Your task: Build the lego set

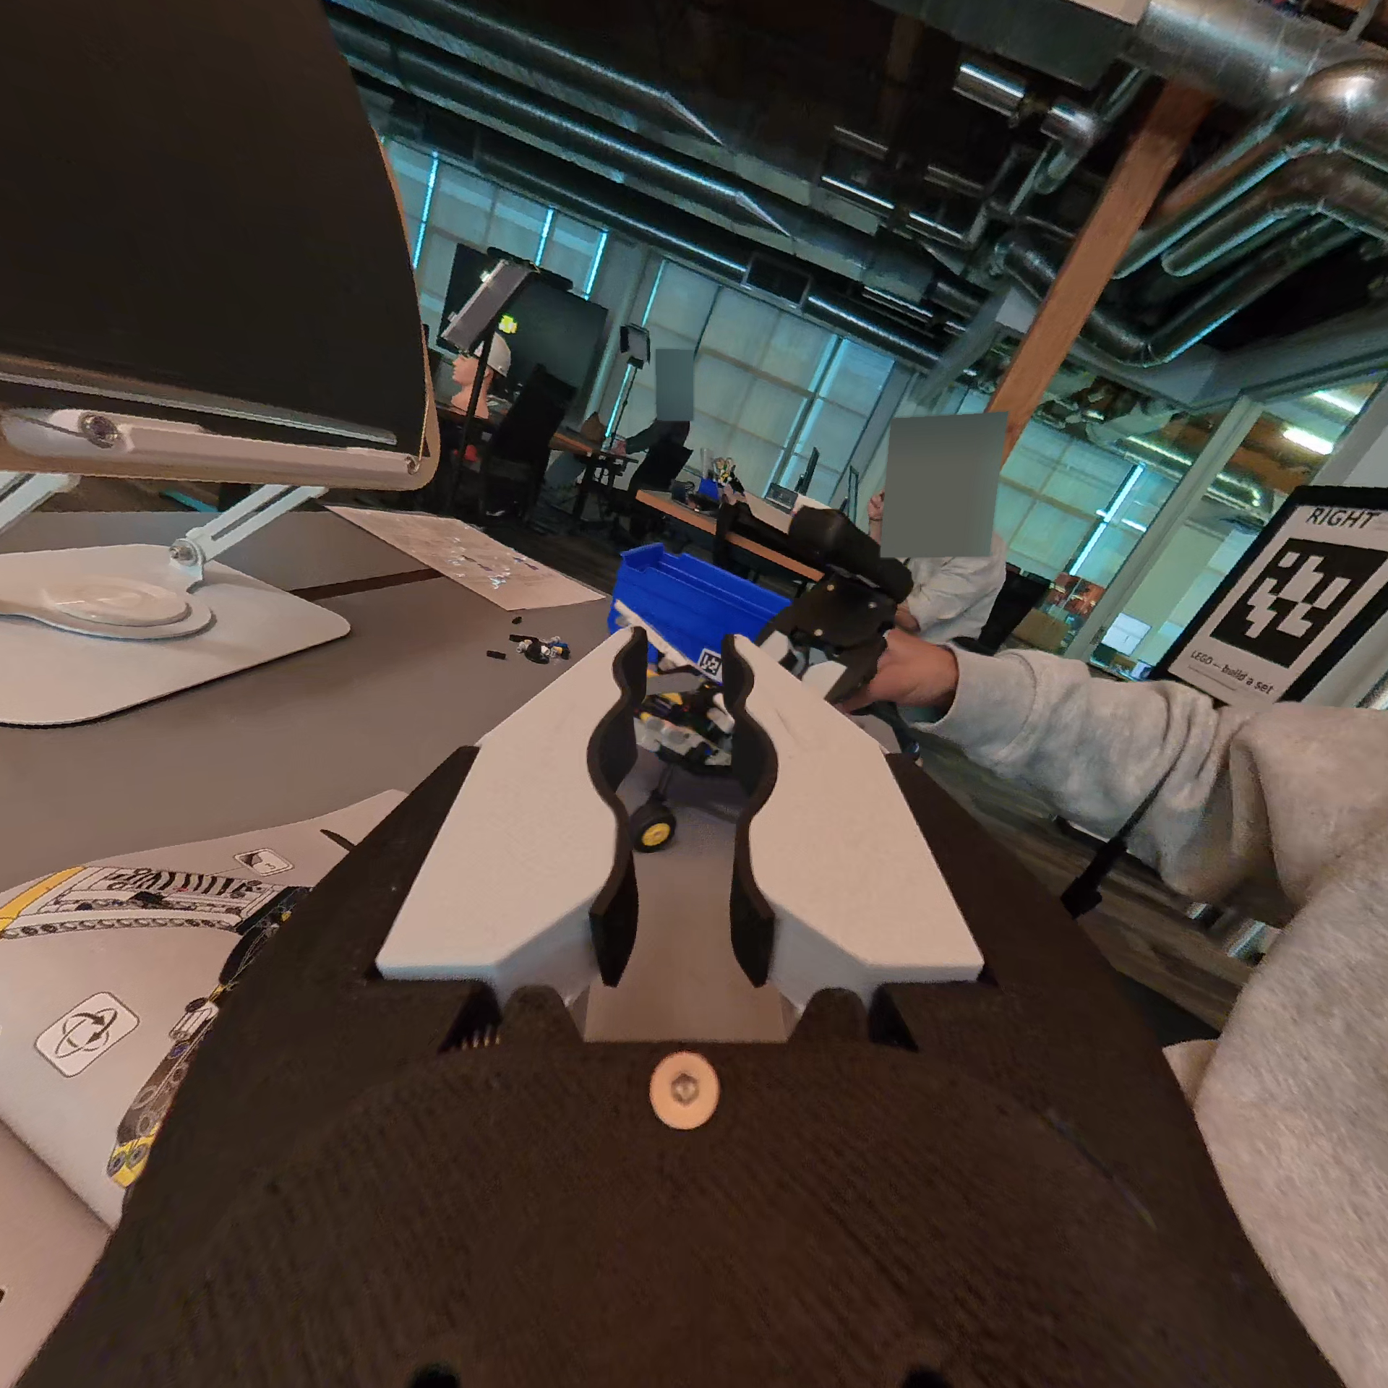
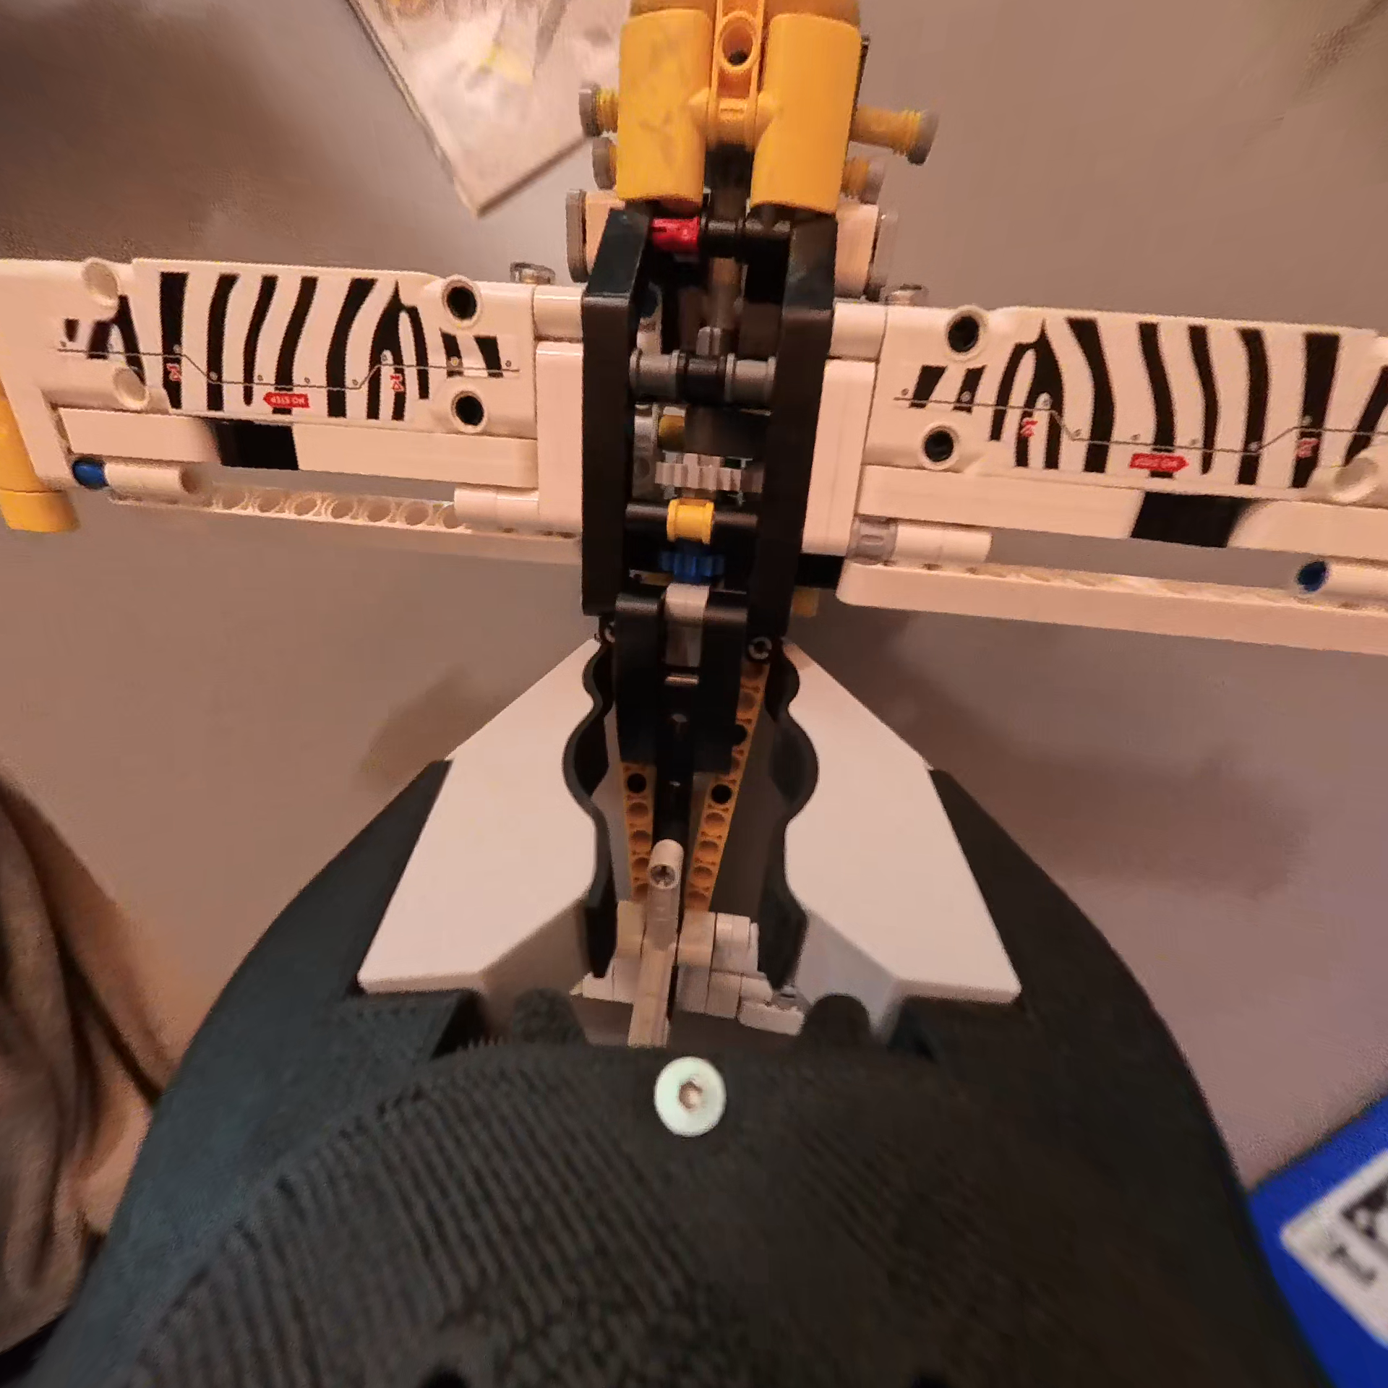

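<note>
The right wrist view fills its centre with the black, white and yellow brick-built plane model (image 2: pixel 702 420). Its black fuselage runs up the middle of the frame. Two white wings with black zebra stripes reach to the left and right edges, where both tips are cut off. The yellow nose at top centre is also cropped. The right gripper (image 2: pixel 695 721) has its white fingers (image 2: pixel 518 849) closed on the model's narrow tail section of black and tan beams, holding it above the grey counter (image 2: pixel 225 676). A corner of a blue plastic bin (image 2: pixel 1322 1232) shows at lower right.

The left wrist view shows what that close view cannot: the room, and the right gripper seen from outside at centre right, held by a hand (image 1: pixel 912 672) in a pale grey sleeve. Here the model (image 1: pixel 680 725) is mostly hidden behind the left gripper (image 1: pixel 685 653); only a patch of its body and a small black wheel with a yellow hub (image 1: pixel 655 826) show between the fingers. The left gripper's fingers stand apart, with nothing between them. The blue bin (image 1: pixel 691 593) sits behind the model. A printed instruction booklet (image 1: pixel 113 969) lies at lower left, partly covered by the gripper body. A few small loose bricks (image 1: pixel 537 647) on the counter are too small to identify. A white monitor stand (image 1: pixel 135 616) occupies the upper left.
</note>
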{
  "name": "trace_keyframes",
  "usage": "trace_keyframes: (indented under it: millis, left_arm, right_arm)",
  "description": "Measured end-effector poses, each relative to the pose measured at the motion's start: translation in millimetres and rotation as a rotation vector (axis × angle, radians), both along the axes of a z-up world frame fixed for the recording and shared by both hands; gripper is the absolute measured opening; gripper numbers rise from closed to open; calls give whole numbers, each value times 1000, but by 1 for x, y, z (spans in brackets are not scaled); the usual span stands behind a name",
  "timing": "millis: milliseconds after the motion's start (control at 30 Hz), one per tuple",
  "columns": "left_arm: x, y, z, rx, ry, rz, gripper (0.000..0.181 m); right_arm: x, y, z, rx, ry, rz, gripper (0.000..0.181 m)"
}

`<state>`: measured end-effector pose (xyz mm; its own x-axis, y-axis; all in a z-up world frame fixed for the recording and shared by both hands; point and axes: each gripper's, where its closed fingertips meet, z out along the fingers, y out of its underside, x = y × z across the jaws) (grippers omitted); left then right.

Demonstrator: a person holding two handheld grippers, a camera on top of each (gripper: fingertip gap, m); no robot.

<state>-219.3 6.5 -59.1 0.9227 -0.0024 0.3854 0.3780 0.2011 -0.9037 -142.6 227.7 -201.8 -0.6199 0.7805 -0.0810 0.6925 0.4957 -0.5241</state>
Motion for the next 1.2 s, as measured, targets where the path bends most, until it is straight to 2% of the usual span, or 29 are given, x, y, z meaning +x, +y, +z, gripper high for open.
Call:
trace_keyframes:
  millis: [167,300,400,567,667,833,1033,1200]
  left_arm:
    - [0,-1,1,5,-4,-1,16]
    - [1,-3,5,19,-4,-2,16]
    - [3,-4,9,38,-6,-12,16]
    - [5,-3,8,33,-9,-15,16]
    - [5,0,5,21,-13,-19,16]
    - [5,6,-2,-15,-8,-18,16]
    - [4,12,-13,-57,-19,-25,16]
    - [3,14,-20,-86,-20,-24,17]
  right_arm:
    - [-44,-28,0,-49,38,18,39]
    - [-52,-33,0,-40,45,14,39]
    - [-40,-26,-1,-5,52,5,39]
    - [0,-3,-1,9,15,-1,39]
    - [27,10,-1,64,25,150,41]
    - [59,12,3,-6,-7,383,40]
    - [50,13,3,42,-48,505,39]
    - [41,7,5,-5,-19,497,38]
